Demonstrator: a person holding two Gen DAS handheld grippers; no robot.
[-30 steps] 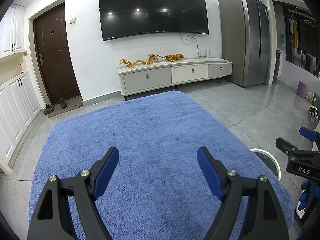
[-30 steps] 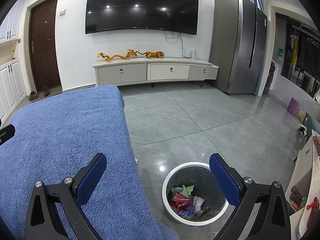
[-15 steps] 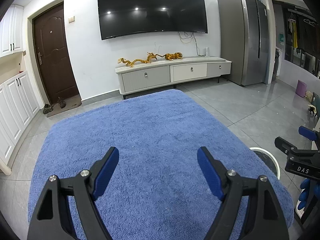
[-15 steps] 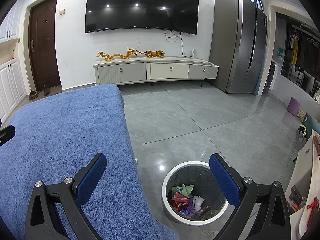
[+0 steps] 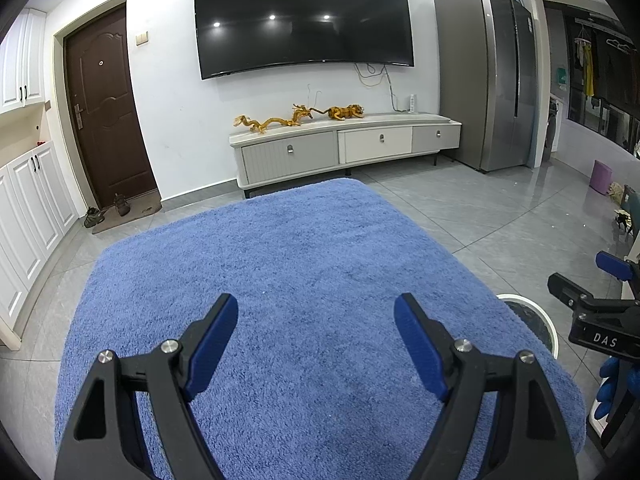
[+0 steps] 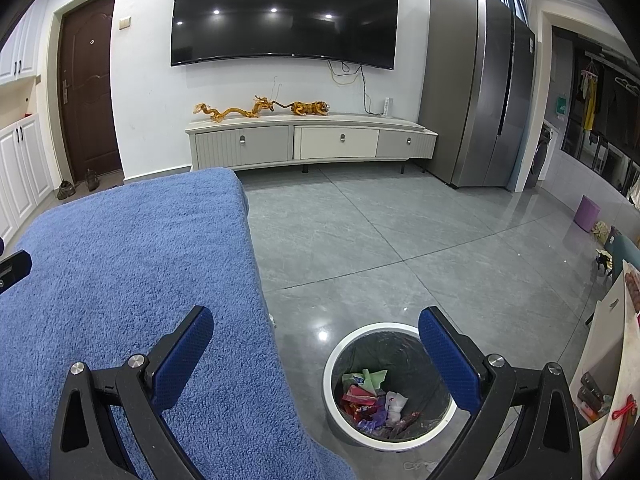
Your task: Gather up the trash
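A round white trash bin (image 6: 332,376) with a black liner stands on the grey floor beside the table. Several crumpled wrappers and bits of paper (image 6: 372,396) lie in it. My right gripper (image 6: 316,324) is open and empty, above the table's right edge and the bin. My left gripper (image 5: 316,312) is open and empty, above the blue towel (image 5: 288,272) that covers the table. No trash shows on the towel. The bin's rim (image 5: 532,312) and the right gripper (image 5: 592,312) show at the right of the left wrist view.
A TV cabinet (image 6: 312,144) with golden figurines stands against the far wall under a wall TV (image 6: 284,12). A steel fridge (image 6: 476,92) is at the right, a brown door (image 5: 108,120) at the left. A white board with clutter (image 6: 612,360) is at far right.
Both views have shifted very slightly; the grippers stay open and empty over the towel and the bin.
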